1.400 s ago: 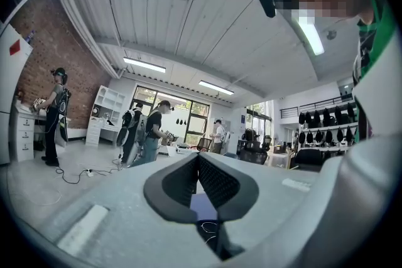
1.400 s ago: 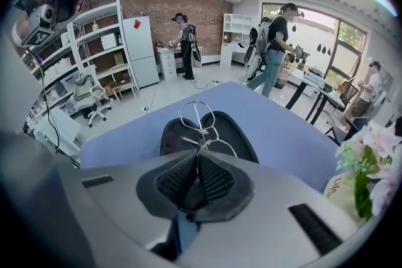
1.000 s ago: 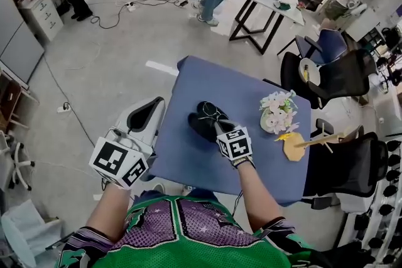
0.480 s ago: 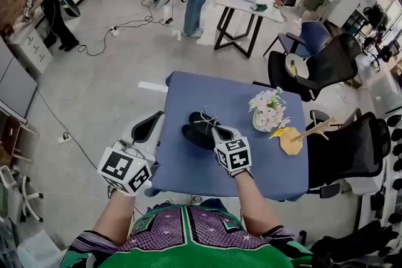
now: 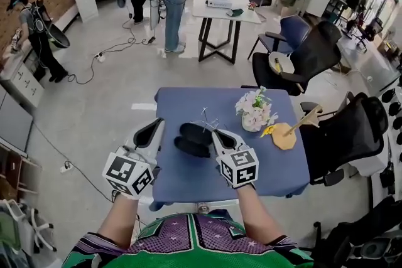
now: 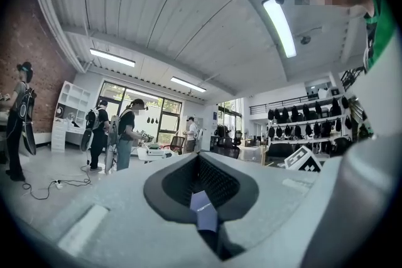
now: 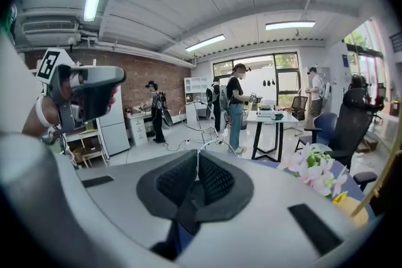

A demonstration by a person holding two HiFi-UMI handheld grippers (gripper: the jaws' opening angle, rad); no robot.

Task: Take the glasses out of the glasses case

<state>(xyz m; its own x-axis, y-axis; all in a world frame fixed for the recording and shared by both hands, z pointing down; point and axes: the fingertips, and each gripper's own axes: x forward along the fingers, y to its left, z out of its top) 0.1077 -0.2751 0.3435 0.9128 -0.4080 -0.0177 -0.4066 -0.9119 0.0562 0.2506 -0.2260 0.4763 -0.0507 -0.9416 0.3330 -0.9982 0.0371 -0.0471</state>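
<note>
The right gripper (image 5: 216,134) has drawn back from the open black glasses case (image 5: 190,146) towards the left edge of the blue worktop (image 5: 276,166). Its fingers are clamped on the thin wire-framed glasses (image 7: 198,160), which now seem lifted clear of the case; the left gripper (image 5: 156,127) has its fingers together, empty

No text, brand, number or sign legible in any view. Nearest thing to print: black-and-white square code patterns on the marker cubes (image 5: 129,174) of the left tongs (image 5: 154,128) and right tongs (image 5: 218,135). Blocks only, no letters or digits.
</note>
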